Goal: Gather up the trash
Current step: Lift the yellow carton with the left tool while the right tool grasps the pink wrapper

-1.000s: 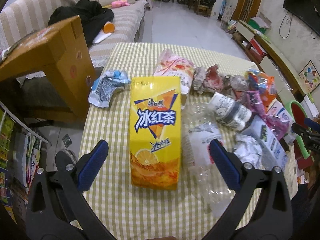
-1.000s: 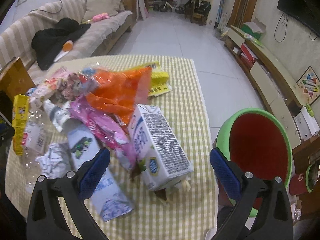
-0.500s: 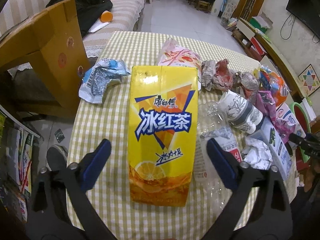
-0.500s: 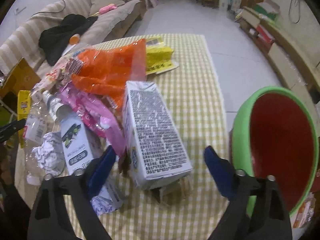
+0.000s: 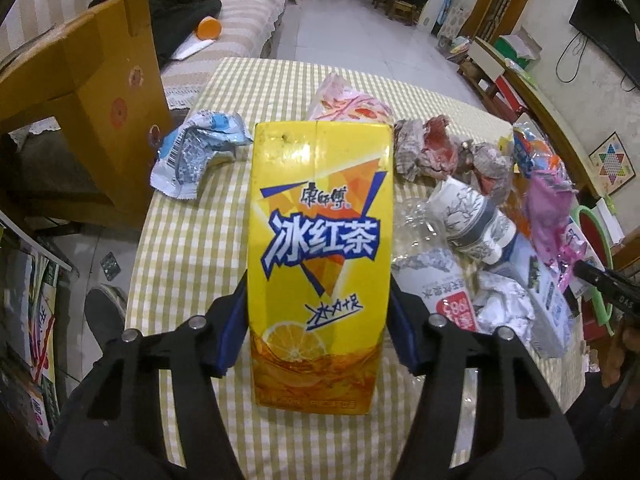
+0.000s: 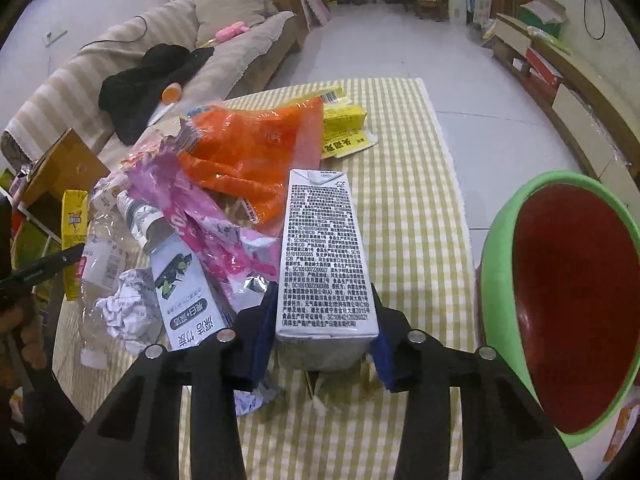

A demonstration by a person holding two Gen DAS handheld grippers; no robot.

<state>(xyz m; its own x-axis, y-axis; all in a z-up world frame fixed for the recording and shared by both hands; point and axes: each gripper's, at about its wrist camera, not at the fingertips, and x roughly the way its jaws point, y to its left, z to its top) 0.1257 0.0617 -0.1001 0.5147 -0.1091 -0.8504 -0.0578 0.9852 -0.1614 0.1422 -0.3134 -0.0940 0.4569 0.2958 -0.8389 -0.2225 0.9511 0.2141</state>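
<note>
My left gripper [image 5: 318, 330] is shut on a yellow iced-tea carton [image 5: 318, 240], its blue pads pressing both sides near the carton's lower half. My right gripper [image 6: 324, 338] is shut on a white milk carton [image 6: 322, 252] with black print, gripped at its near end. Both cartons are over the yellow checked tablecloth [image 5: 192, 240]. A green bin with a red inside [image 6: 560, 292] stands just right of the table in the right wrist view. The iced-tea carton also shows at the far left of the right wrist view [image 6: 74, 232].
Trash lies between the grippers: a crushed clear bottle [image 5: 436, 280], a paper cup [image 5: 468, 220], crumpled paper [image 6: 128, 308], pink [image 6: 208, 220] and orange [image 6: 248, 152] wrappers, a second white carton [image 6: 184, 300], a blue-white wrapper [image 5: 196, 152]. A cardboard box [image 5: 92, 92] stands left.
Both grippers moved forward and closed. The left one now clamps the iced-tea carton; the right one now clamps the milk carton. Both were open a second ago.
</note>
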